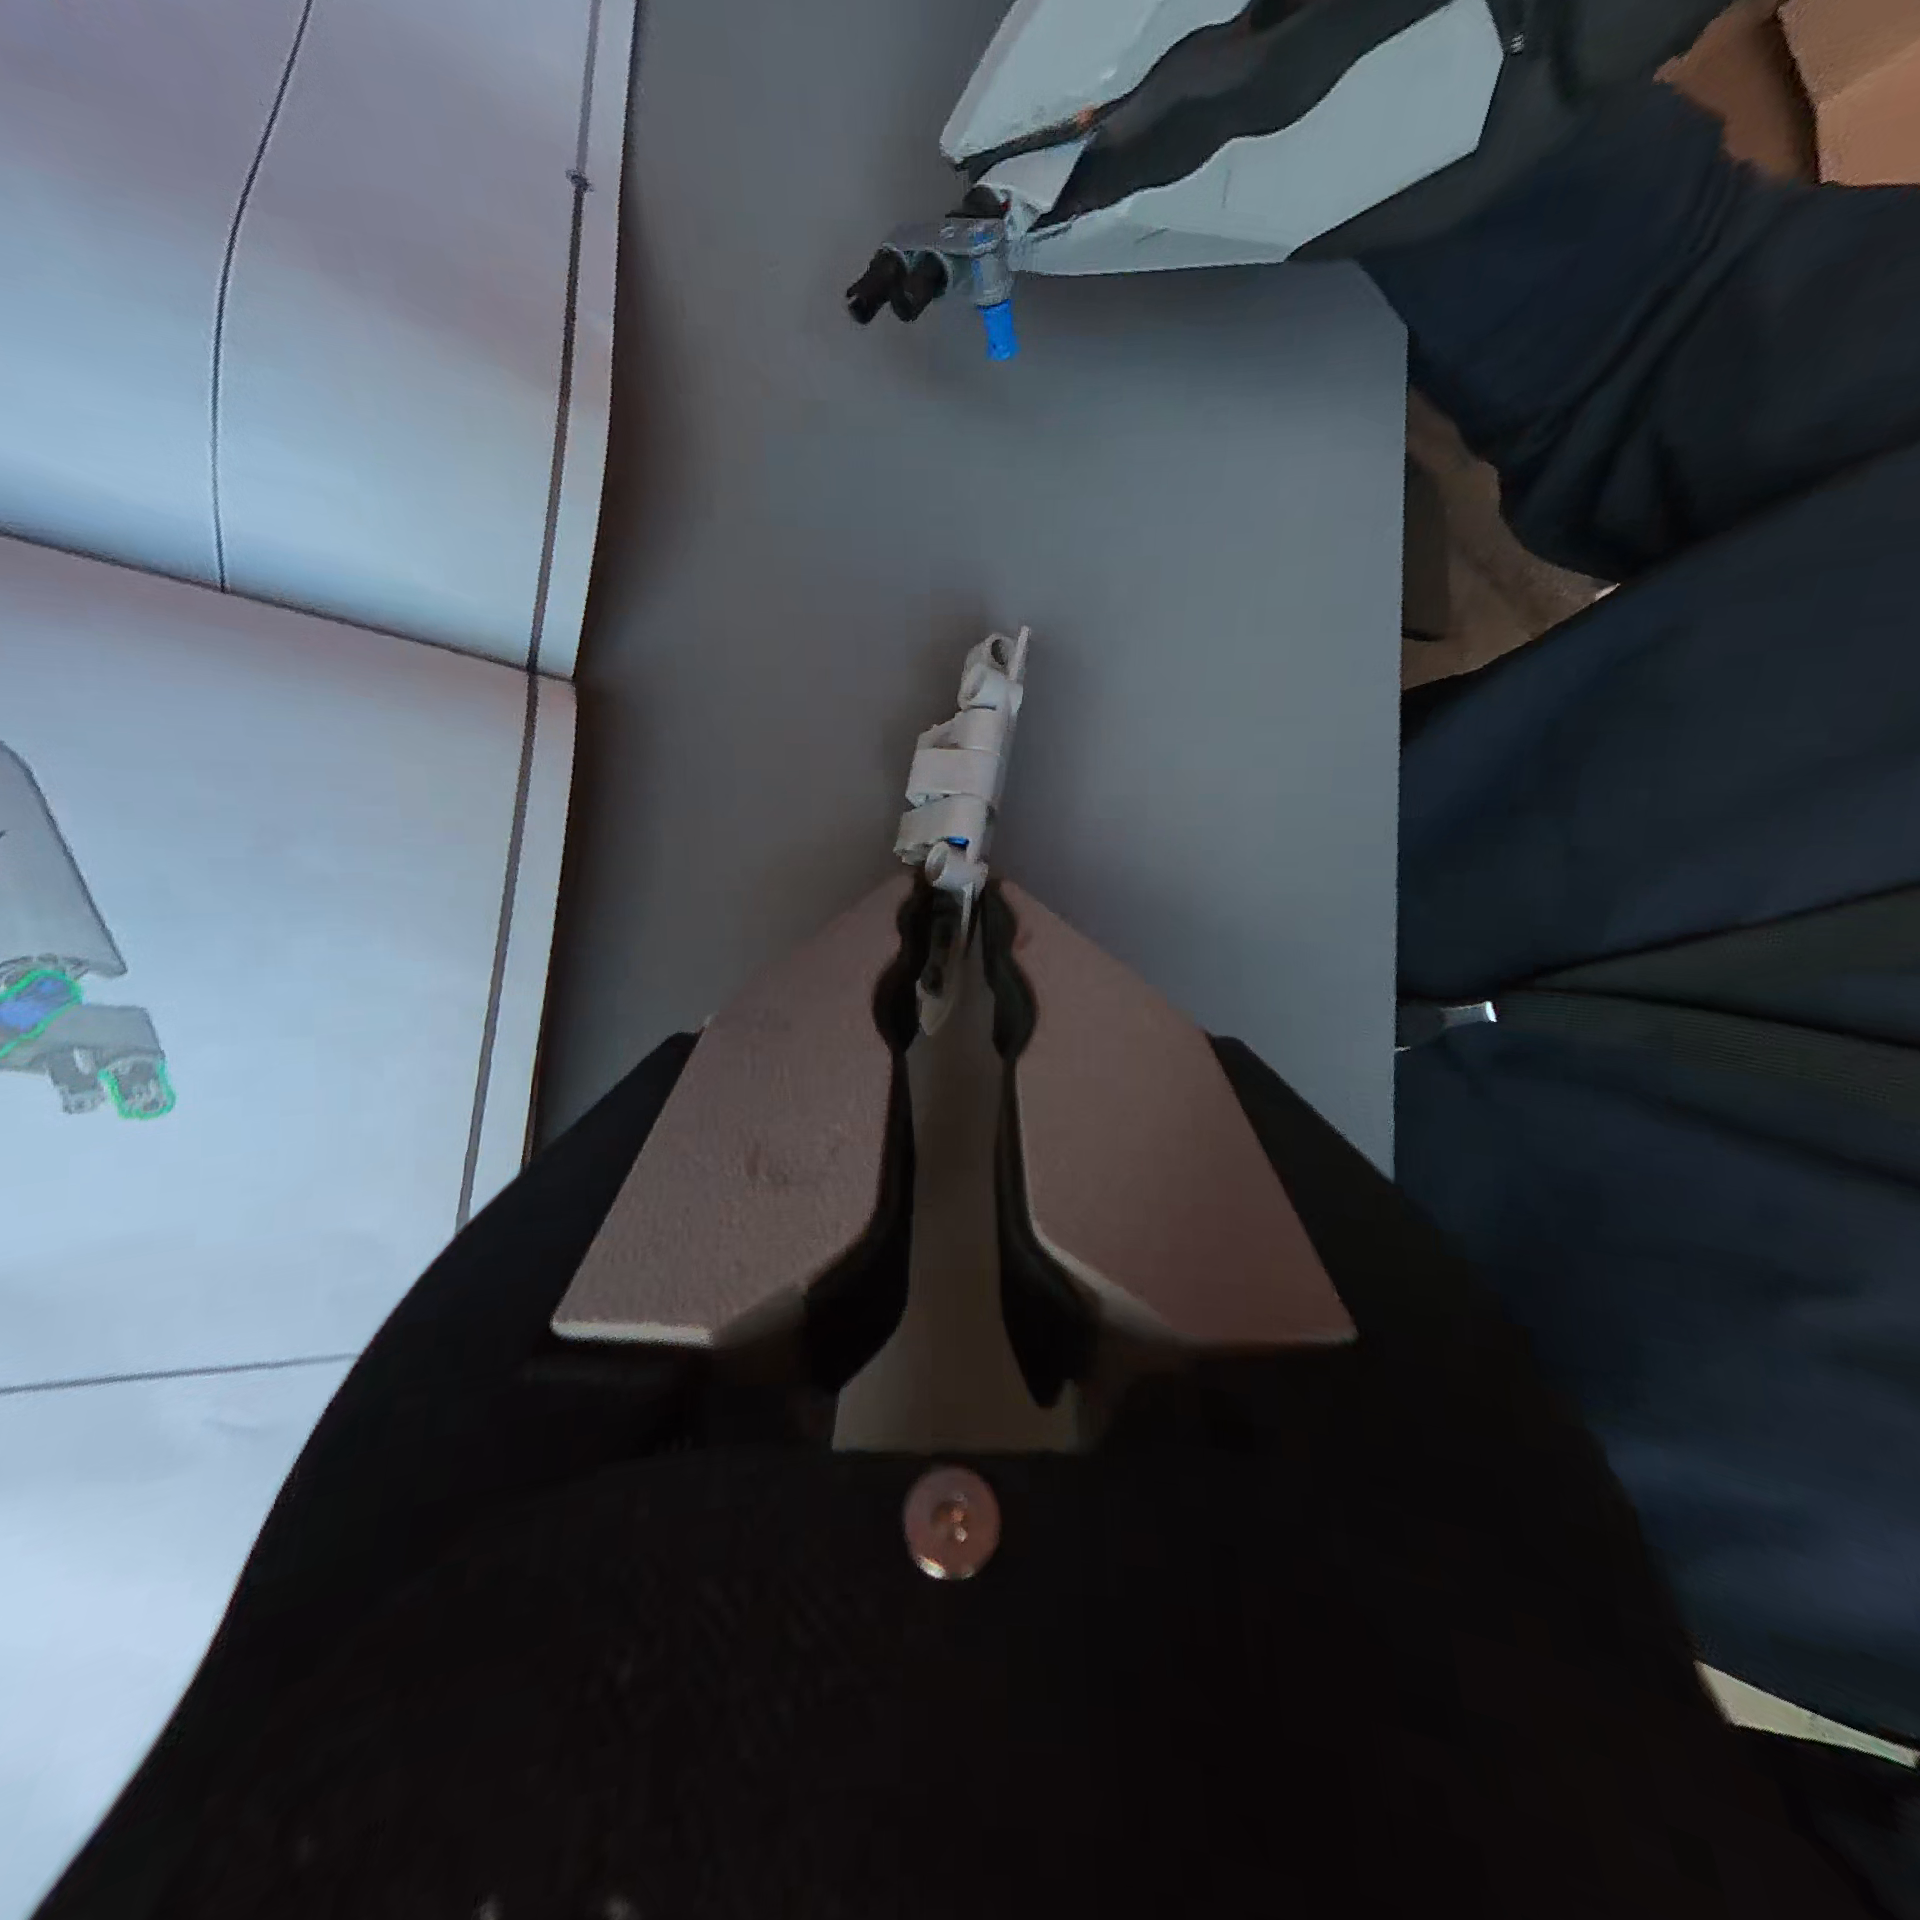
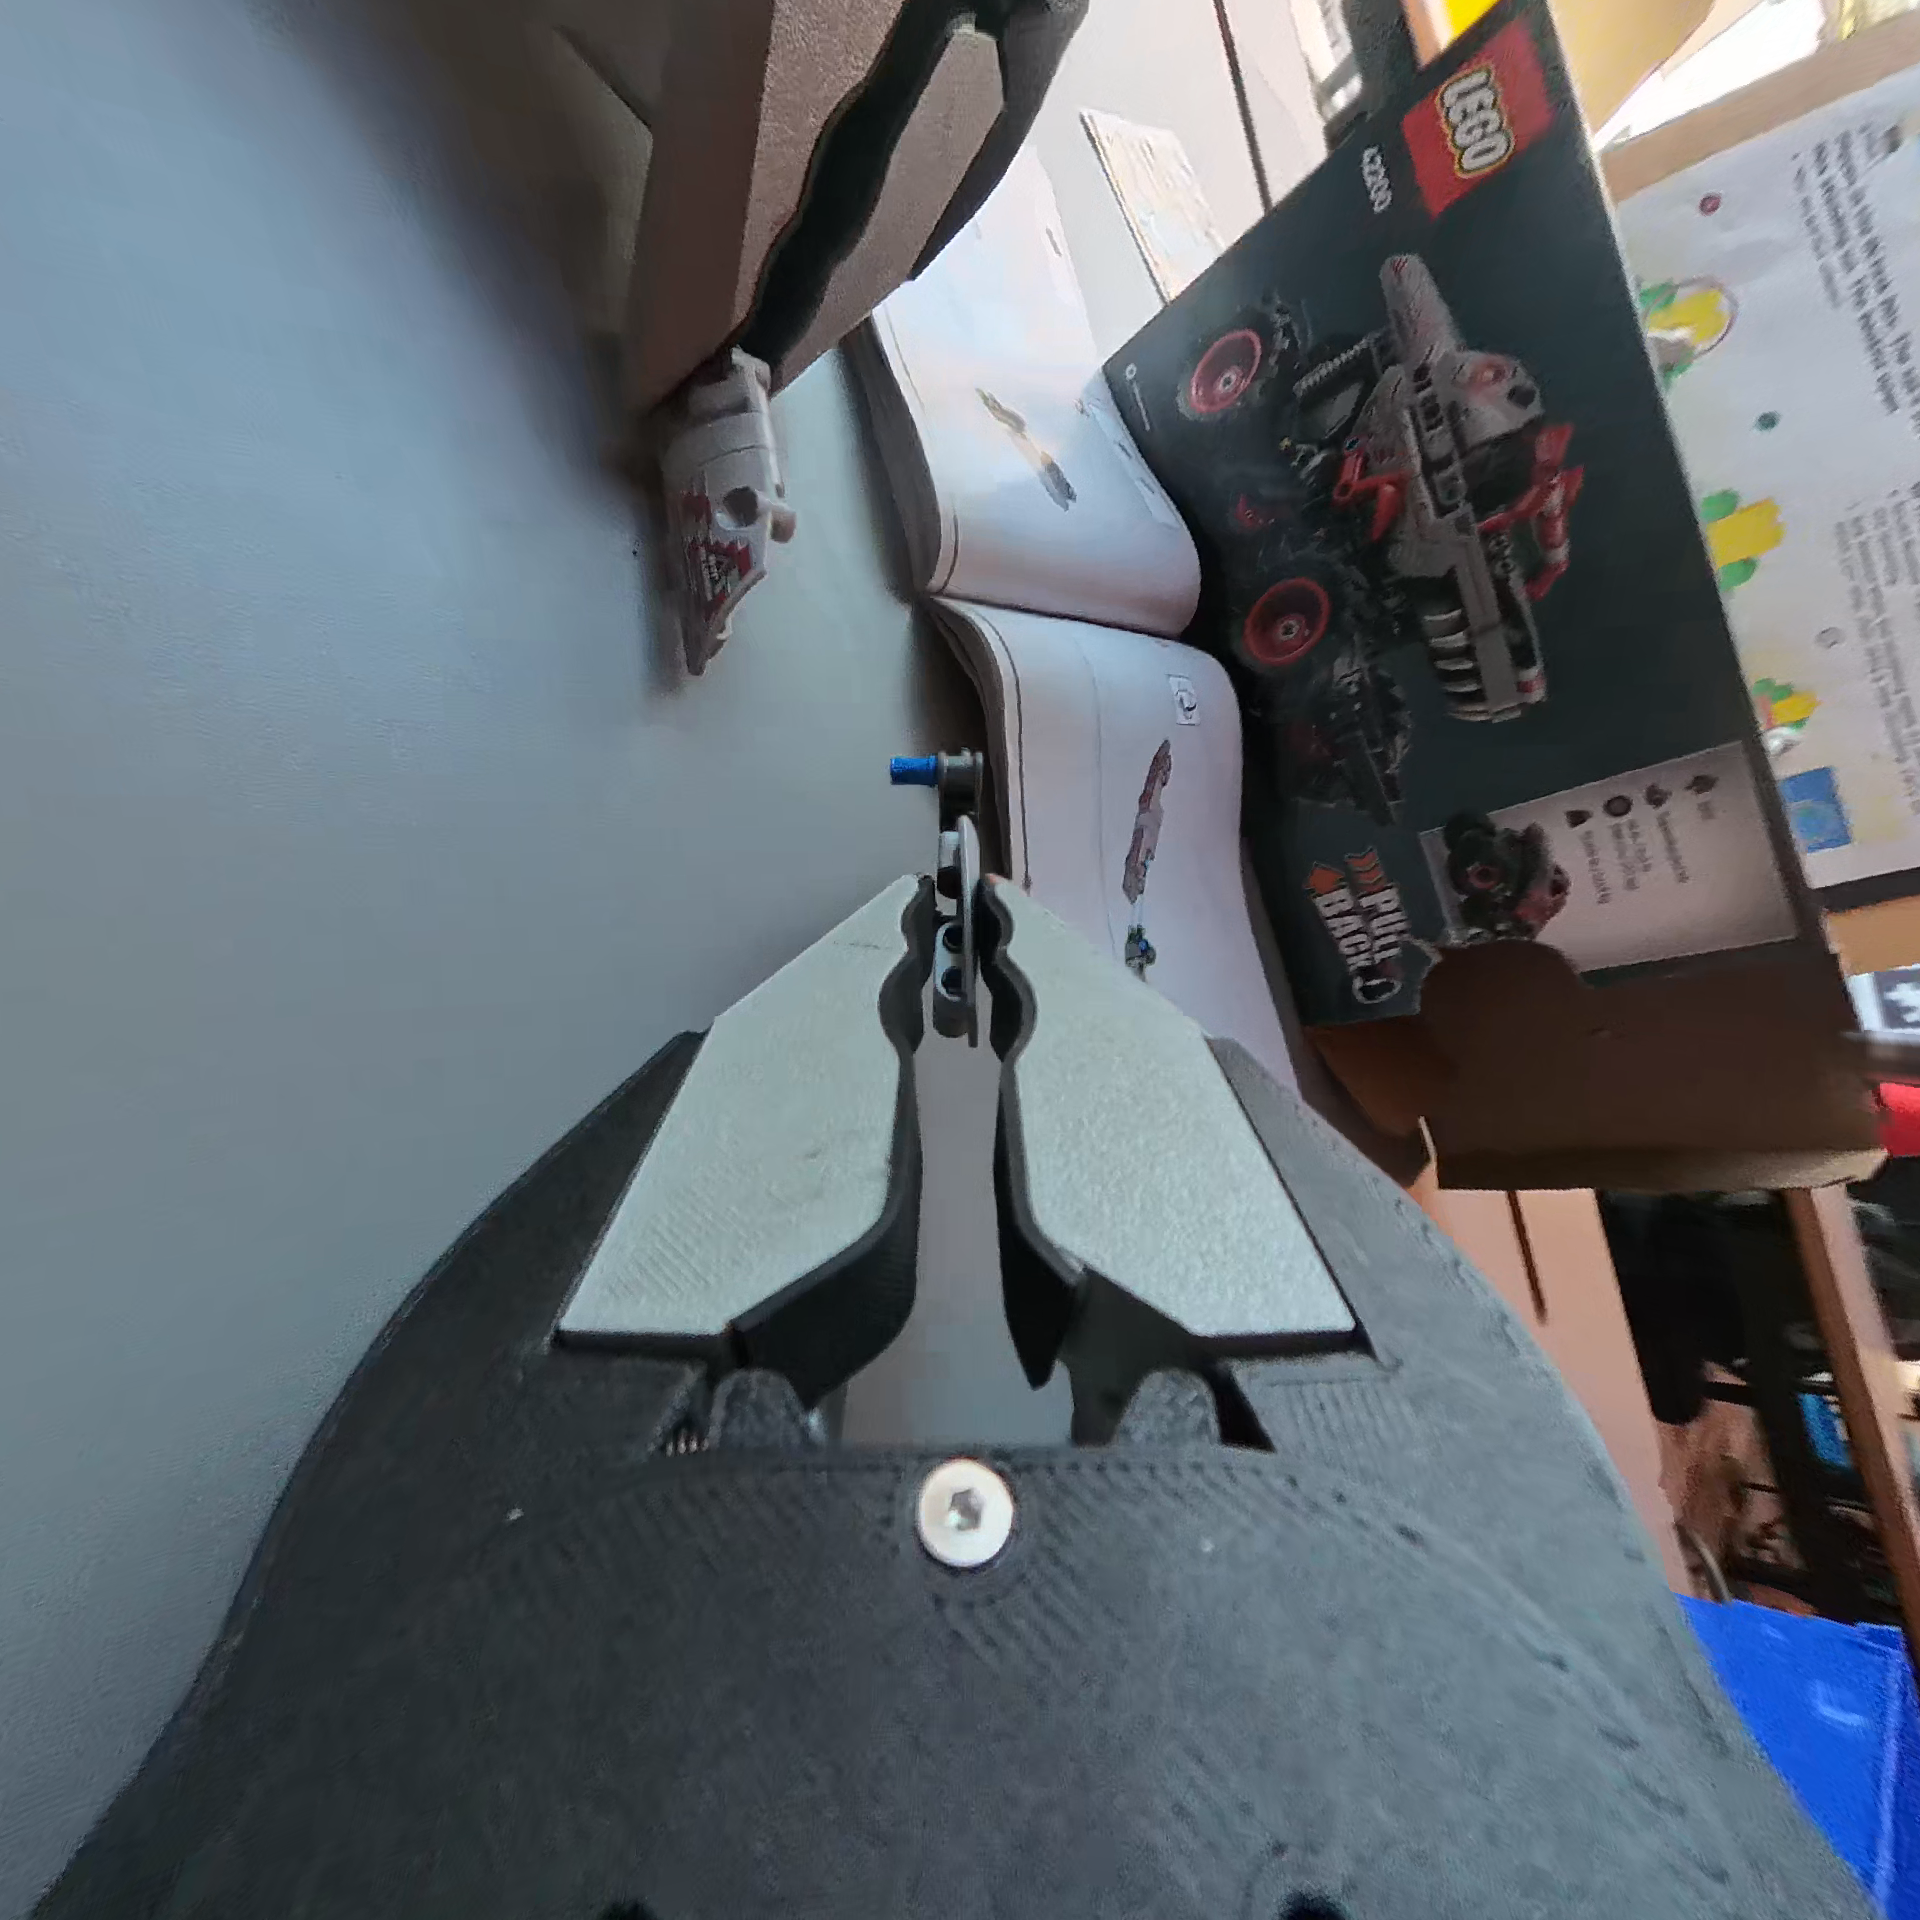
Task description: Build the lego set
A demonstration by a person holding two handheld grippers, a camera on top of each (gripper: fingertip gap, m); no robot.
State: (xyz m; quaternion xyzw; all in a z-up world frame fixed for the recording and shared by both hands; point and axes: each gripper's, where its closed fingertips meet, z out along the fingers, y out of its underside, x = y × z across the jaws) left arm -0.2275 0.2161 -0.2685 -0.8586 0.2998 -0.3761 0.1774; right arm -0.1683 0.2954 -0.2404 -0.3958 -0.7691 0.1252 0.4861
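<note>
Evidently readied for mating: left gripper (image 1: 951, 914) pinching white assembly (image 1: 961, 758); right gripper (image 2: 951, 914), at 1 o'clock, clamping grey pin piece (image 2: 956, 935).

Grey tabletop (image 1: 1091, 499); blue bag (image 2: 1808, 1714); wooden shelving (image 2: 1860, 1351).

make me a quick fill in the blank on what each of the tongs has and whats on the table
1. The left tongs are shut on a light ____ lego piece.
2. The pin sticking out of the dark grey lego piece in the right tongs is ____.
3. The open instruction booklet lies between the grey table and the lego ____.

Missing words: grey; blue; box
</note>
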